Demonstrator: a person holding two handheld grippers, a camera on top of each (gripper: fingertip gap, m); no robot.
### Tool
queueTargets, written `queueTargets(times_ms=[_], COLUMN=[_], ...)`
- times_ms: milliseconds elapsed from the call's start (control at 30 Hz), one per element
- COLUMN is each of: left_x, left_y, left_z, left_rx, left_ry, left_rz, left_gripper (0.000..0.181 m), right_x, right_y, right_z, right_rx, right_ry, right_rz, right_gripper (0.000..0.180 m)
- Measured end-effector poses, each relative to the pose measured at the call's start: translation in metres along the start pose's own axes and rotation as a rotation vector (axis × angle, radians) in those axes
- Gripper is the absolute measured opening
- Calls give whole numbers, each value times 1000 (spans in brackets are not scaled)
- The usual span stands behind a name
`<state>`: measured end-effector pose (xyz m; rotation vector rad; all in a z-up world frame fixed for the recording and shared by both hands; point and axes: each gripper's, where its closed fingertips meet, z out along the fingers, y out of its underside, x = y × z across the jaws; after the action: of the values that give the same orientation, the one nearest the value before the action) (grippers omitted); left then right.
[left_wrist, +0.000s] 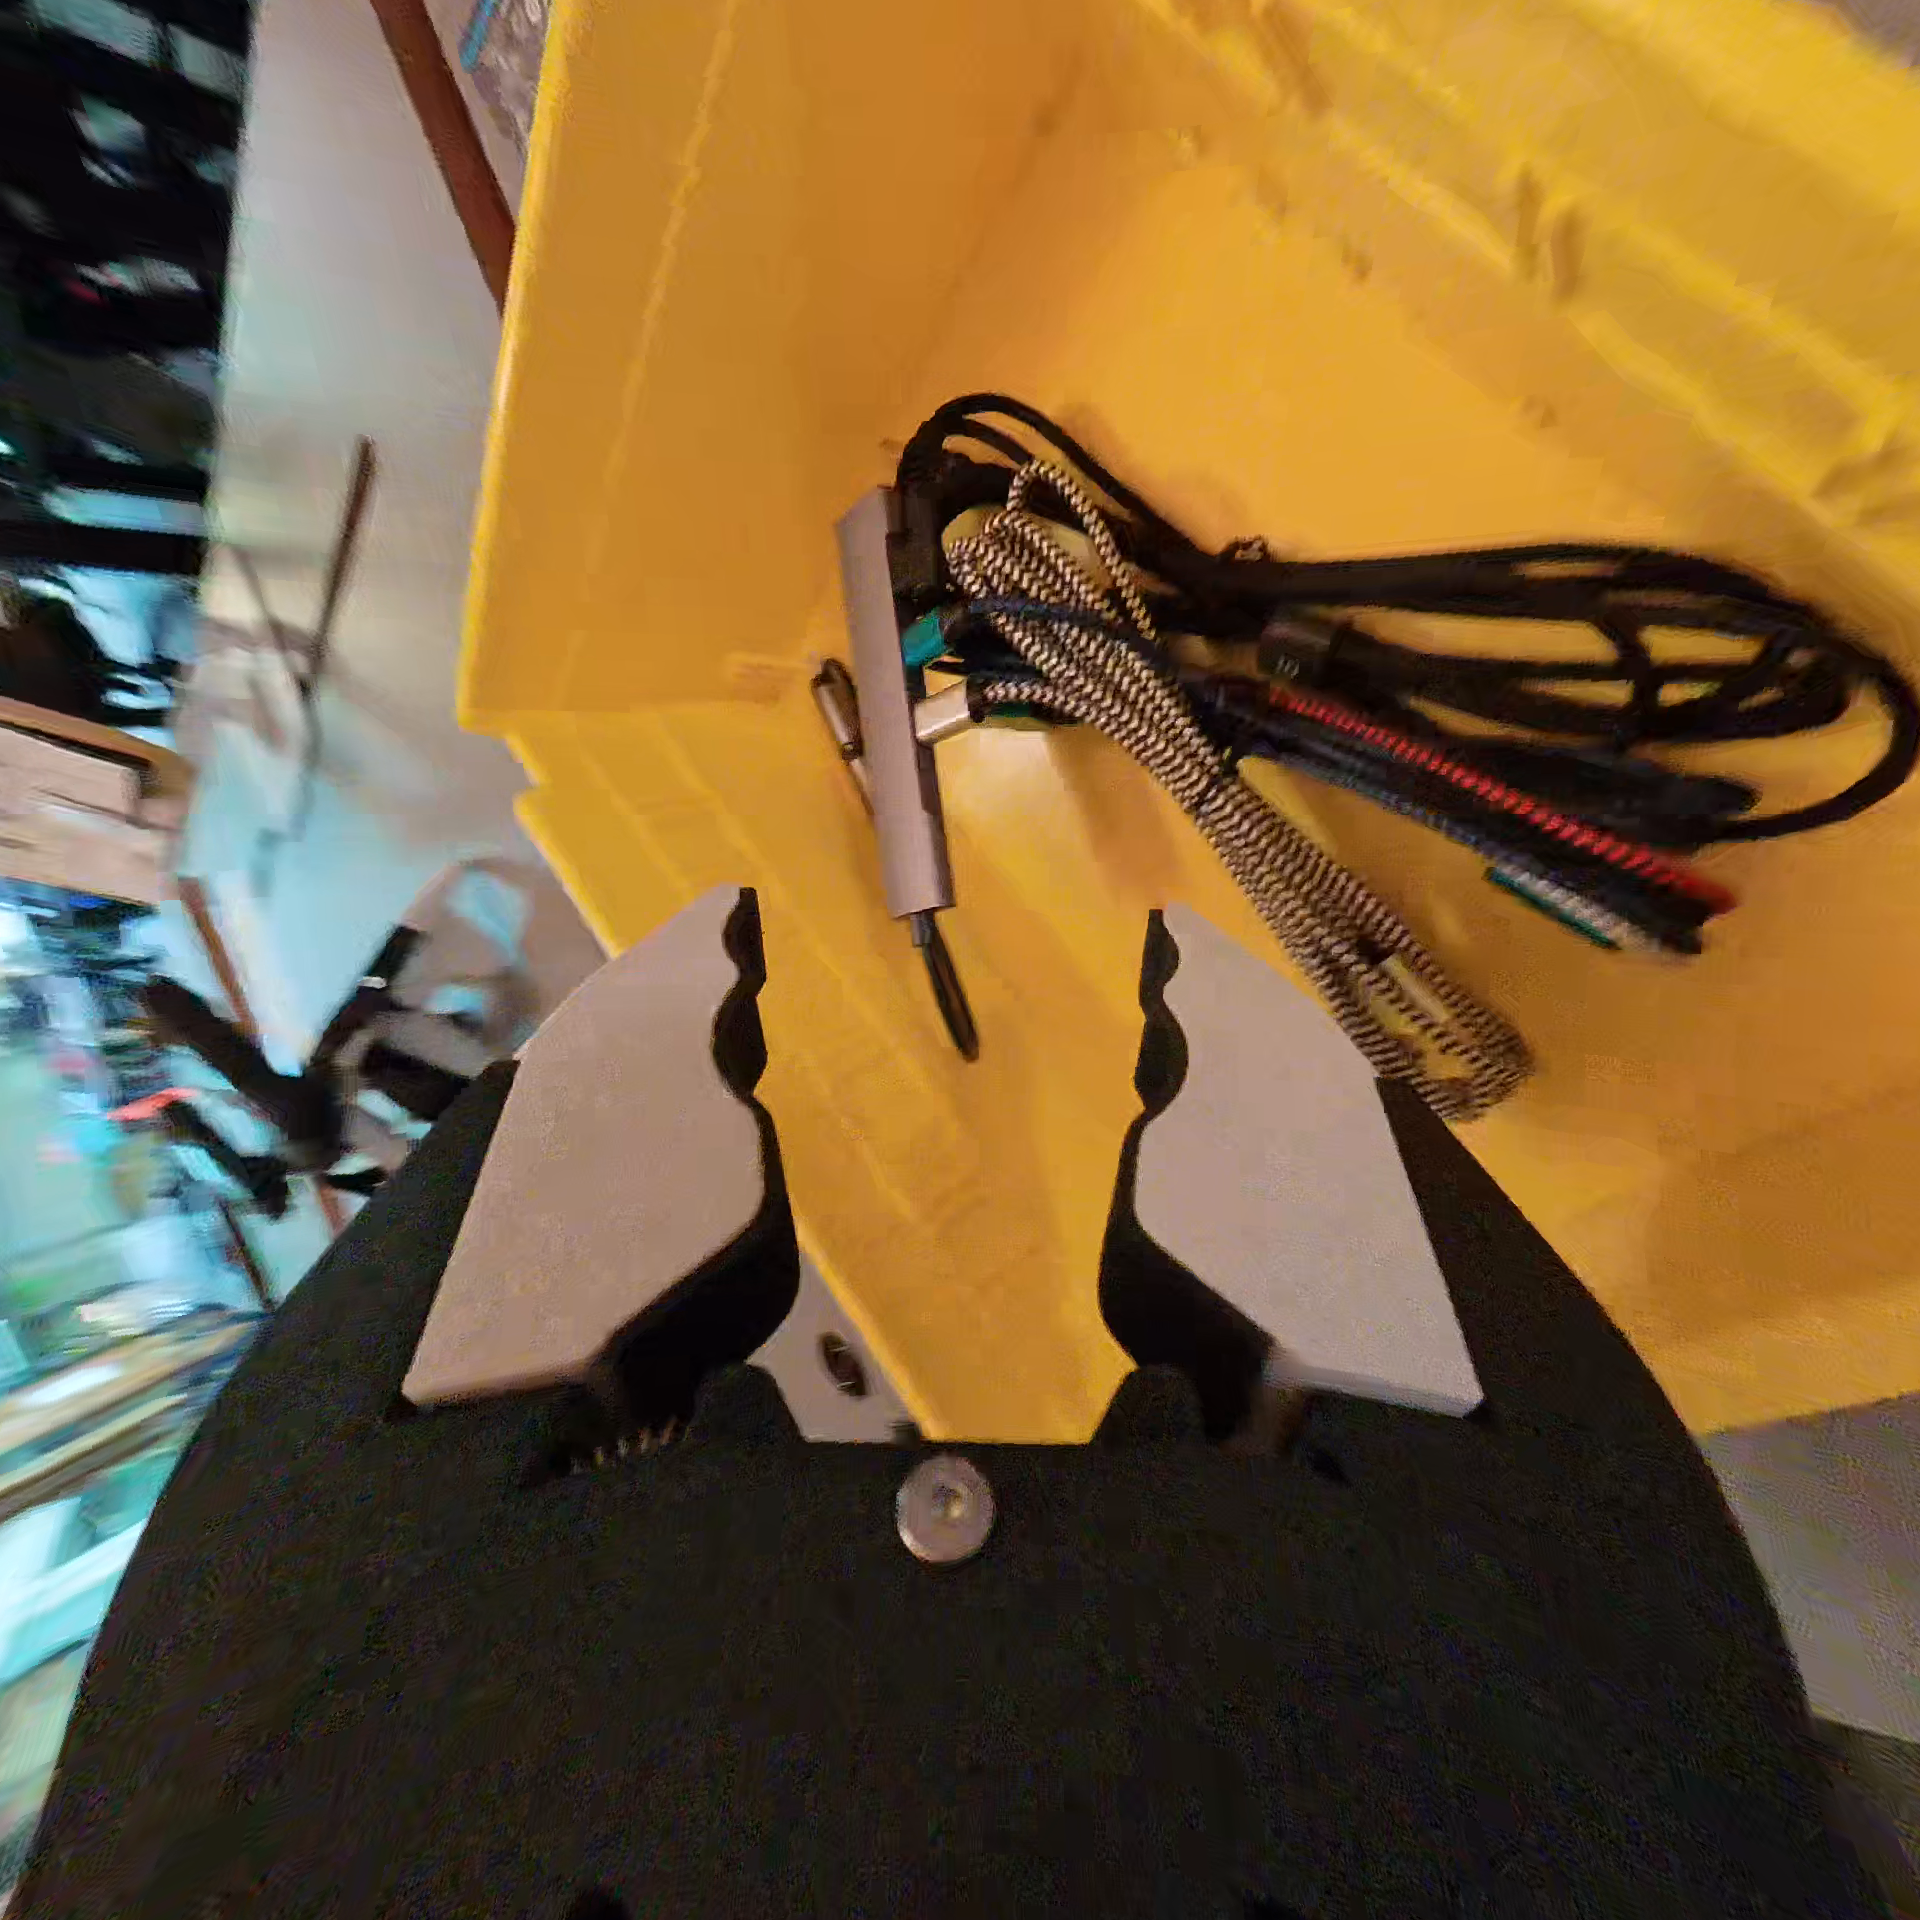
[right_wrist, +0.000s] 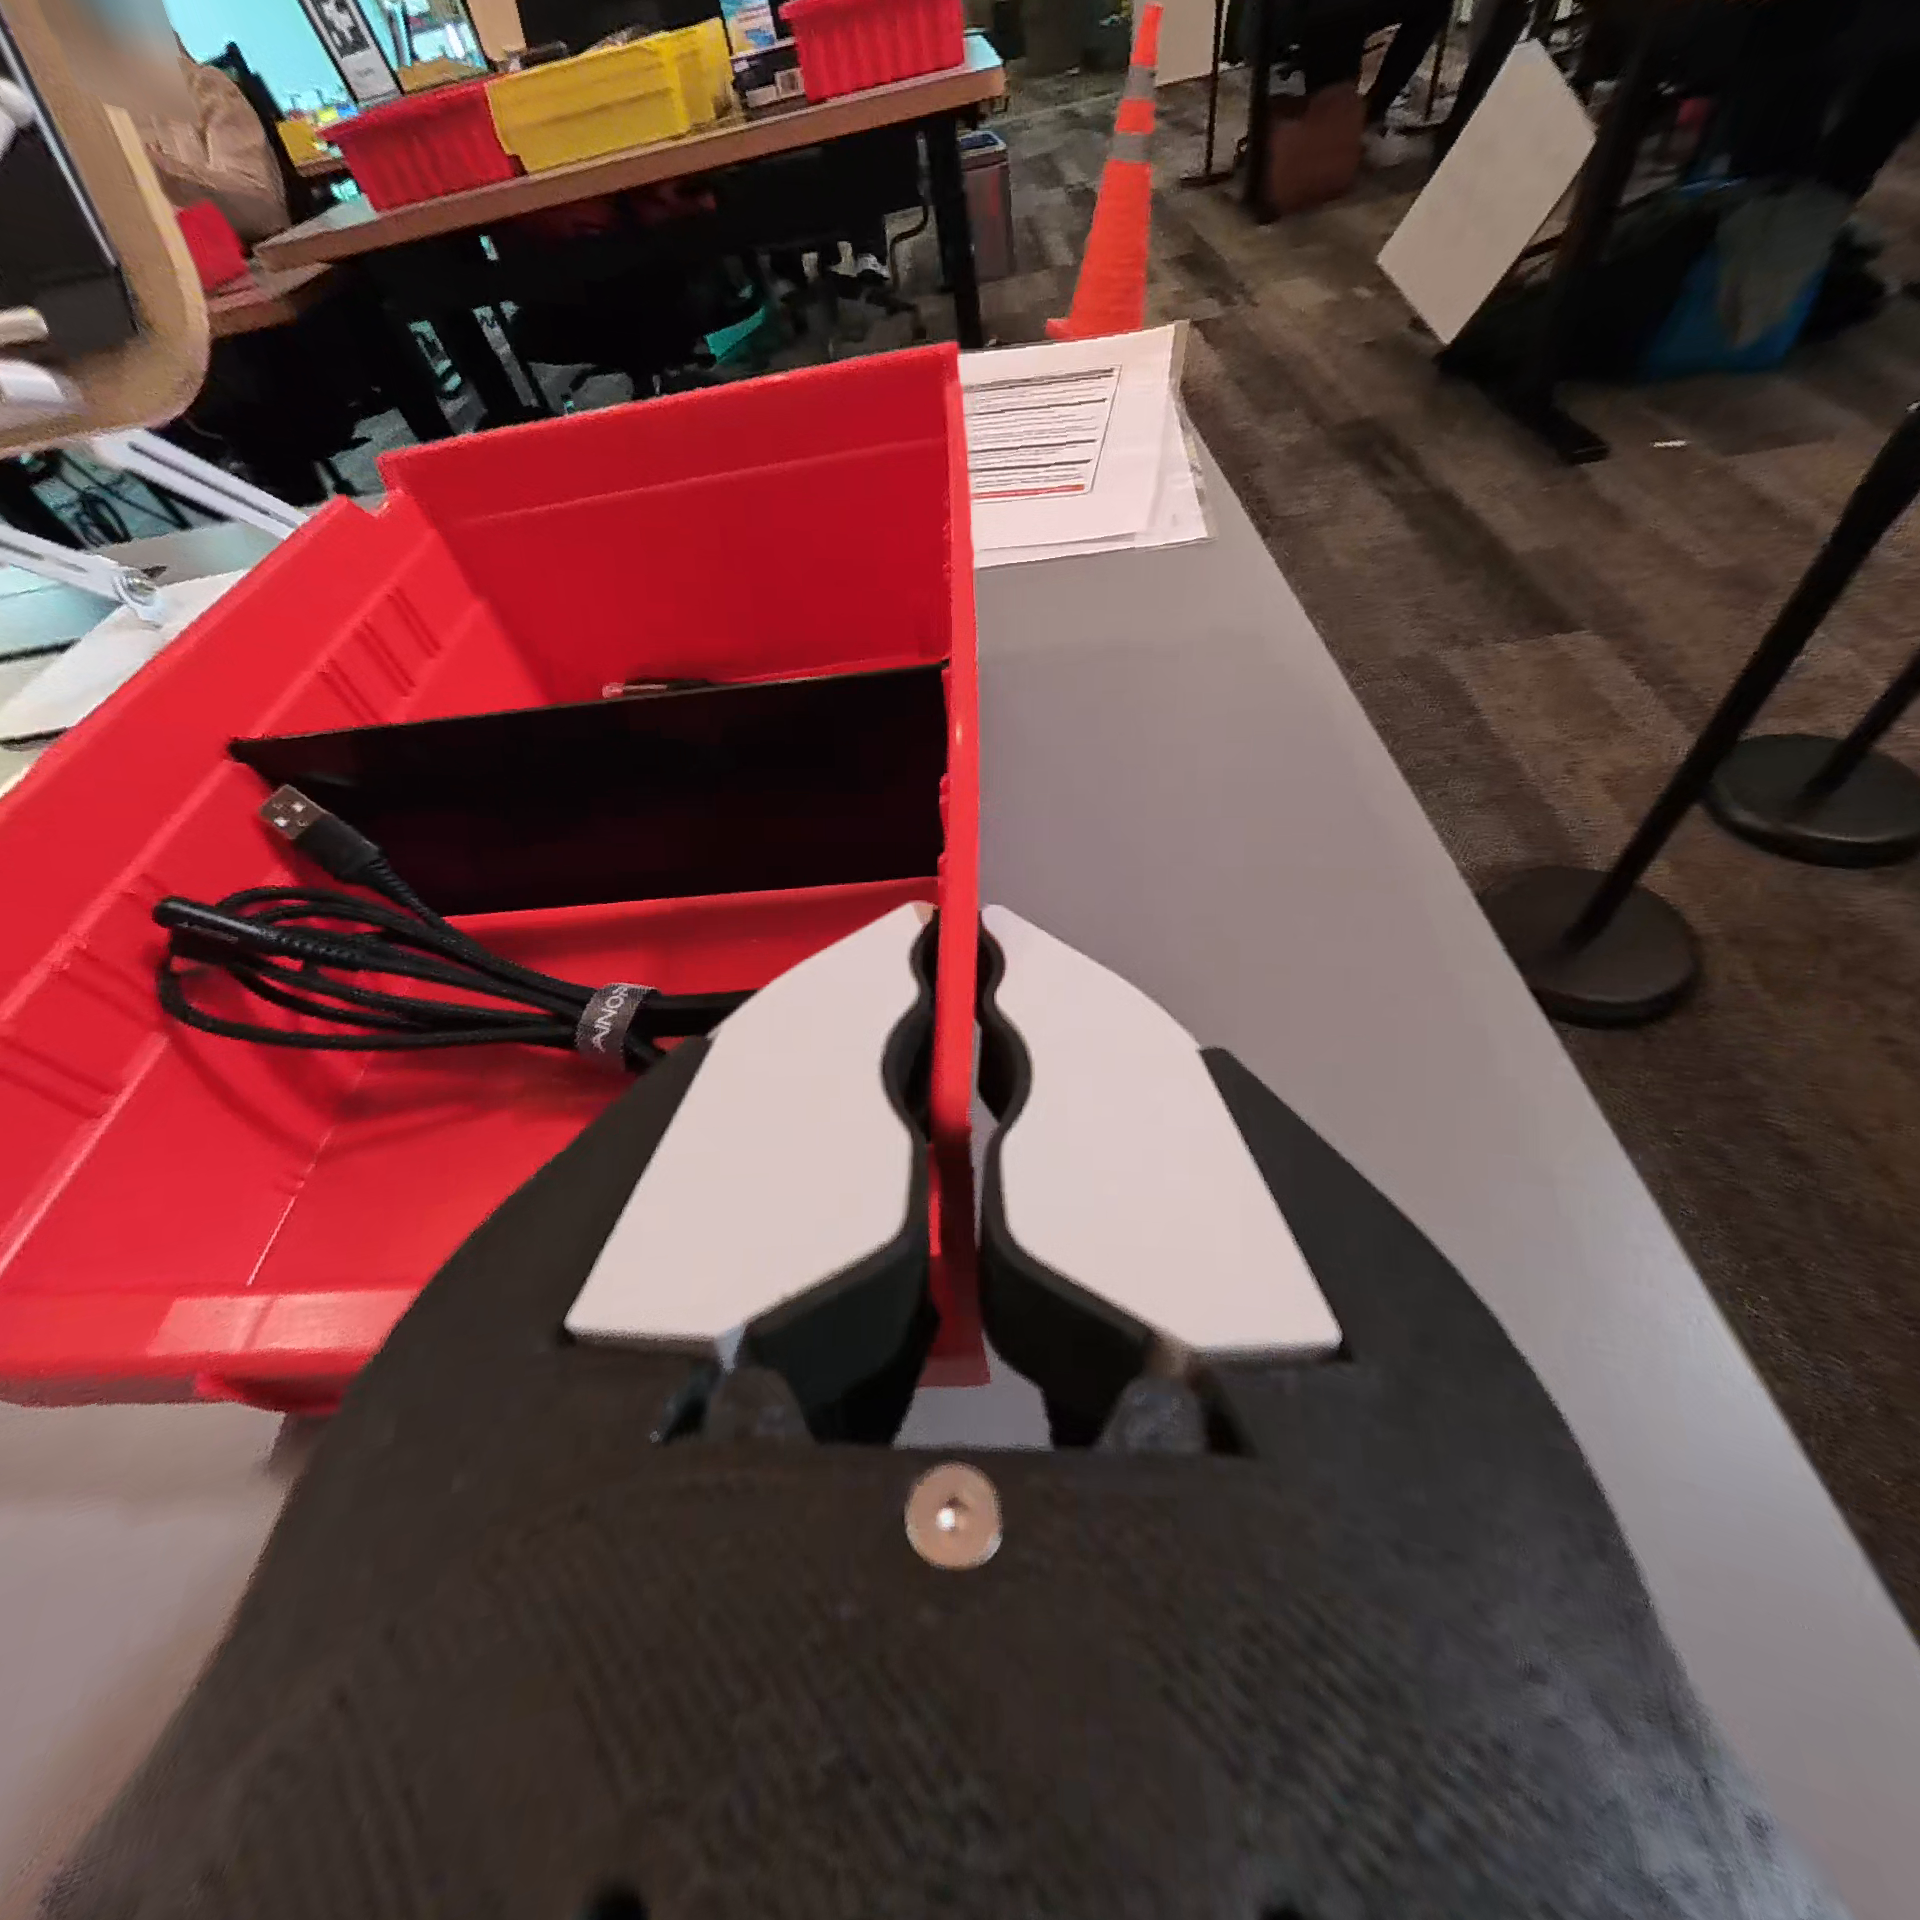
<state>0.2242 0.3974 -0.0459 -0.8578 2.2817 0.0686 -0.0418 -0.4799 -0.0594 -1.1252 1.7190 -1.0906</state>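
In the left wrist view my left gripper (left_wrist: 951, 914) is open and empty, just short of a yellow bin (left_wrist: 1195, 260). In the bin lie a grey hub (left_wrist: 896, 717) and a bundle of braided cables (left_wrist: 1455, 707), black, red and black-and-white; the hub's thin black tail (left_wrist: 951, 997) lies between the fingertips. In the right wrist view my right gripper (right_wrist: 956, 914) is shut on the right wall of a red bin (right_wrist: 623, 561). A black divider (right_wrist: 644, 779) splits that bin. A coiled black USB cable (right_wrist: 364, 966) lies in the near compartment; a small thing shows behind the divider.
The red bin stands on a grey table (right_wrist: 1195, 831) with printed papers (right_wrist: 1081, 447) at its far end. Beyond are an orange cone (right_wrist: 1122, 197), black stanchion bases (right_wrist: 1600, 945) on carpet, and a wooden table (right_wrist: 644, 166) bearing red and yellow bins. My hands' fingertips stand some 90 cm from each other.
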Motion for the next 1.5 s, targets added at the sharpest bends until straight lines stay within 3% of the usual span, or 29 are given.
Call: queueTargets(times_ms=[67,267,467,567,633,700,767,800,867,1000,1167,1367,1500], left_x=[5,19,18,-6,1,4,1,-2,-7,-27,-70,-124,-125], left_y=[1,-2,4,19,24,23,21,20,23,17,-11,-45,-78], left_z=[-1,10,30,48,53,58,64,66,71,67,15,-108,-192], left_rx=[-8,19,14,-7,-34,-43,-51,-56,-108,-132,34,303,517], left_ry=[-29,84,362,234,231,205,136,105,41,-84,-207,-418,-432], left_rz=[79,-81,-466,-400,-337,-302,-236,-201,-147,-105,-140,-135,-147], left_gripper=[74,74,77,57,58,61,61,55,22,22,21,18,13], right_x=[5,29,44,43,47,49,46,42,31,7,-66,-183,-257], right_y=[-1,-3,-4,-5,-10,-23,-37,-45,-61,-96,-136,-163,-157], right_z=[-1,-10,-13,-14,-12,-14,-18,-22,-30,-44,-51,-57,-61], right_rx=[-22,-22,-26,-12,17,74,115,146,206,317,384,466,456], right_ry=[18,18,-65,-61,-7,44,57,56,44,31,-90,-352,-593], right_rz=[-49,-35,-41,-55,-72,-80,-66,-61,-59,-94,-236,-354,-303], right_gripper=[3,3,3,4,6,32,40,39,35,26,22,17,17])
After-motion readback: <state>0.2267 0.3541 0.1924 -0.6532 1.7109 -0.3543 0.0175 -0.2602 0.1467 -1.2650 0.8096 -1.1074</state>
